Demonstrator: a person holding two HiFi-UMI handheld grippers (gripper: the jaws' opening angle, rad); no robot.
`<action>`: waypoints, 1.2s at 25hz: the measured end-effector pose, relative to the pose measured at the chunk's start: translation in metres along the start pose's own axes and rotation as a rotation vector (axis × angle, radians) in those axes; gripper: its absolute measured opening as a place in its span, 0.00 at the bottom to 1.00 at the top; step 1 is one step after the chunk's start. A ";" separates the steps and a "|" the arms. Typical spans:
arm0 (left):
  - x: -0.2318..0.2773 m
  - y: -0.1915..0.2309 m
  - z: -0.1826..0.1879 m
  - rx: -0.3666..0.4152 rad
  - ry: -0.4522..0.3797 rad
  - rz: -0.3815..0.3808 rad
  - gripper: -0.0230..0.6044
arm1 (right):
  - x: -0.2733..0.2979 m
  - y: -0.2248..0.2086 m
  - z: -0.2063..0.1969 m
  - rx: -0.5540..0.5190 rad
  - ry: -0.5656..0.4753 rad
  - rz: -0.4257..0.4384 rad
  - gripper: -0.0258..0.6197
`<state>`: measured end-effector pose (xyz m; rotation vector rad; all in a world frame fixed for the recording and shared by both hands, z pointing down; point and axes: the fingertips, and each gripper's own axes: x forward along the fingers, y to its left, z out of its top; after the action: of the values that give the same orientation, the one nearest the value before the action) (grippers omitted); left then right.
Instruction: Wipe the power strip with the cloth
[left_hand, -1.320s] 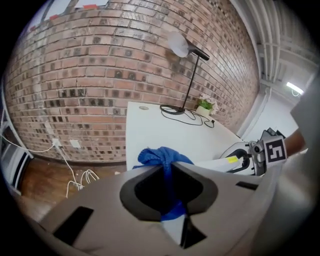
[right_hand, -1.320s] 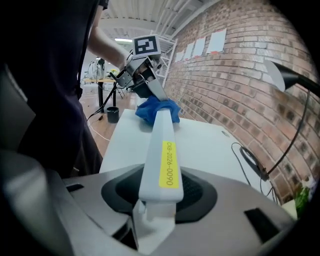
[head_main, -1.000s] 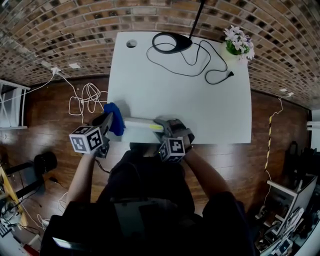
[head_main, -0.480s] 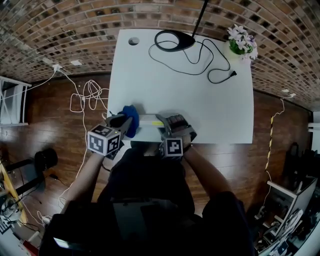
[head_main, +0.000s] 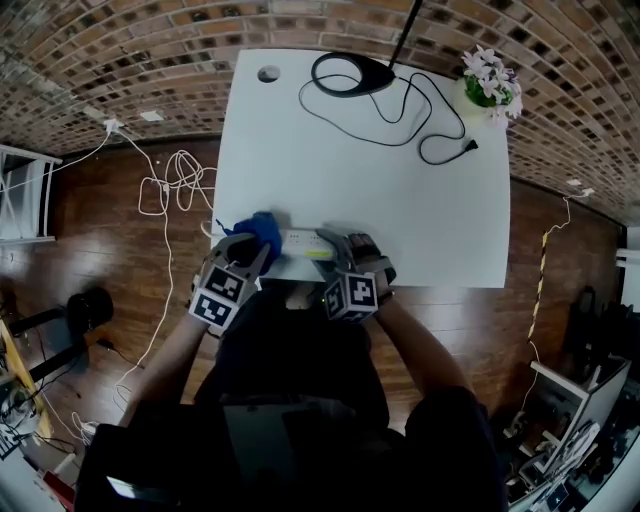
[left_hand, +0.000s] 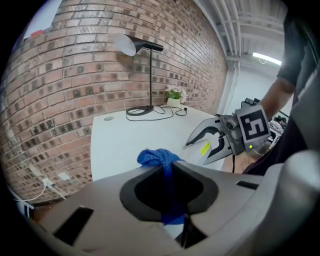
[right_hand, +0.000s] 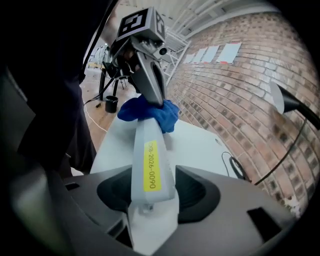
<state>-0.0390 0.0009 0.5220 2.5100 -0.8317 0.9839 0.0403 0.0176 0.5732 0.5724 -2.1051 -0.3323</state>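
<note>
Power strip (head_main: 303, 243) lies between the downward-tilted right gripper's (head_main: 348, 246) just-opened jaws; left gripper's (head_main: 254, 250) jaws pinch the cloth (head_main: 262, 228).

This looks like an office-style lab or studio workroom. A brick wall (head_main: 120, 40) and a wooden floor (head_main: 90, 240) surround a white table (head_main: 400, 210), which carries a desk lamp (head_main: 350, 75) at 12 o'clock and potted flowers (head_main: 490, 85) at 1 o'clock. Loose cables (head_main: 170, 190) trail at 10 o'clock, and equipment stands (head_main: 588, 398) crowd 4 o'clock.

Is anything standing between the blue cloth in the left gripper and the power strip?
Nothing visible does. The blue cloth, pinched in the jaws of the left gripper, lies right against the left end of the power strip on the white table.
</note>
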 end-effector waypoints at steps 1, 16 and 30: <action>0.000 -0.002 0.000 0.019 0.001 0.004 0.14 | -0.001 0.003 -0.001 0.033 -0.017 0.015 0.40; 0.009 -0.008 -0.031 0.037 0.078 -0.044 0.14 | -0.007 0.007 -0.015 0.292 -0.080 0.188 0.53; -0.012 0.015 -0.008 -0.154 -0.005 -0.002 0.16 | 0.005 0.008 -0.014 0.353 -0.138 0.284 0.50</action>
<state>-0.0595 -0.0023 0.5205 2.3837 -0.8712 0.8779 0.0472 0.0220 0.5881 0.4517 -2.3603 0.1697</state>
